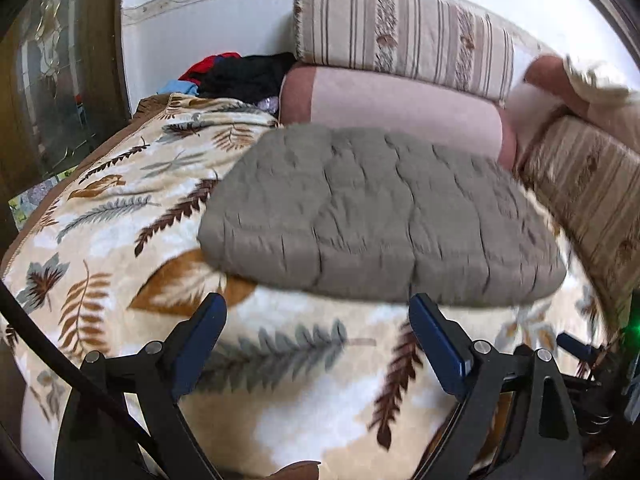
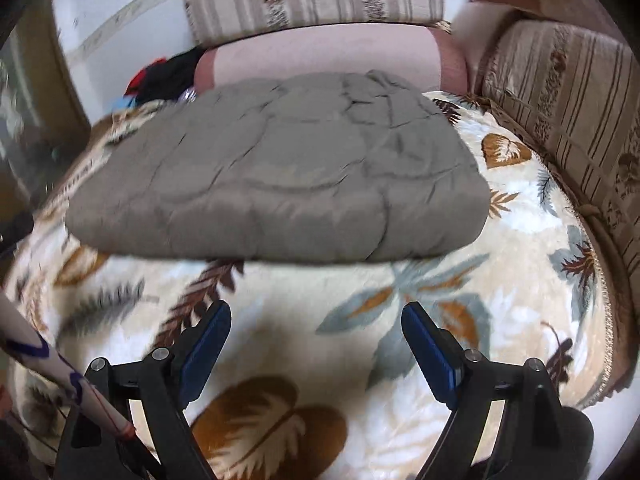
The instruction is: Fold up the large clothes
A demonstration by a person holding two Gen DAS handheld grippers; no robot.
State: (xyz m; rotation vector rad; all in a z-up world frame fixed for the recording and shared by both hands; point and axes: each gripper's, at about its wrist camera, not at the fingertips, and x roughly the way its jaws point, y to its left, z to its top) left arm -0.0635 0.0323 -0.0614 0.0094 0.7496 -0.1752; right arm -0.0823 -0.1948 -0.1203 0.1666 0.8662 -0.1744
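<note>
A grey quilted padded garment (image 1: 380, 216) lies folded into a thick rectangle on a leaf-patterned blanket (image 1: 120, 208). It also shows in the right wrist view (image 2: 280, 184), on the same blanket (image 2: 520, 264). My left gripper (image 1: 318, 308) is open and empty, just short of the garment's near edge. My right gripper (image 2: 316, 316) is open and empty, a little back from the garment's near edge. Part of the right gripper (image 1: 576, 348) shows at the lower right of the left wrist view.
A pink bolster (image 1: 400, 108) and striped cushions (image 1: 400, 36) lie behind the garment. Another striped cushion (image 2: 568, 92) runs along the right side. A heap of black, red and blue clothes (image 1: 240, 72) sits at the back left. A glass door (image 1: 52, 80) stands at left.
</note>
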